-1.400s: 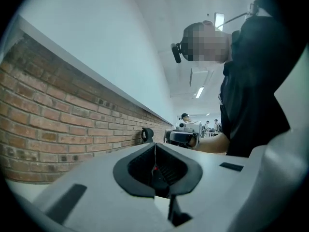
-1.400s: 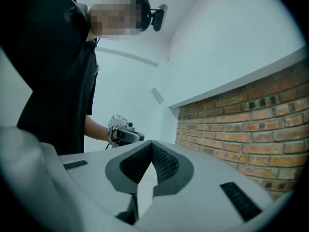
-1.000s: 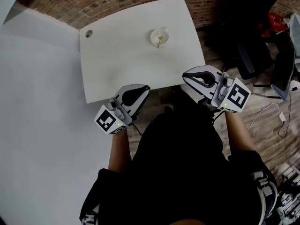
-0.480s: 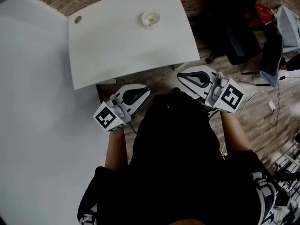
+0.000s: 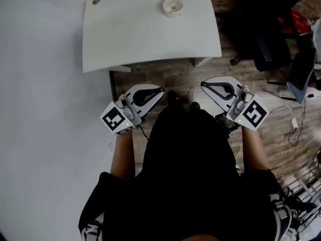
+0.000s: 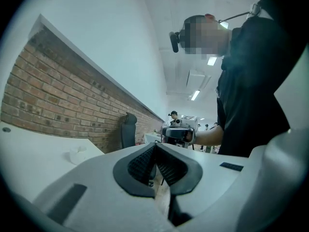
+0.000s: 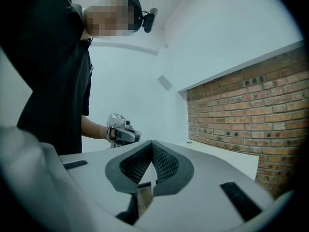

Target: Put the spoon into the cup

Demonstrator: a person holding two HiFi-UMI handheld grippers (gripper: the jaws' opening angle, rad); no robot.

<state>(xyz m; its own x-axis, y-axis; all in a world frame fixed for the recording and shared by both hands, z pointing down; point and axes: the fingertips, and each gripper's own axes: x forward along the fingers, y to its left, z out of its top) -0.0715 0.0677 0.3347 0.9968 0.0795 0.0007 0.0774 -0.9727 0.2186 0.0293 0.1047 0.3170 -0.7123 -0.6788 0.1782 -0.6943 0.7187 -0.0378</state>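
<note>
holds left tool (image 5: 152, 91) and right tool (image 5: 204, 84) off the worktop's (image 5: 140, 34) near edge, jaws pressed together on nothing; shows spoon (image 5: 173, 6) inside cup (image 5: 173, 14) near far edge.

I can't find any words, numbers or brand names to read here. The only printed marks are black-and-white square patterns. One is on the marker cube (image 5: 114, 120) of the left gripper (image 5: 159, 91). One is on the marker cube (image 5: 255, 114) of the right gripper (image 5: 204, 84). They are blocky shapes, not letters.
</note>
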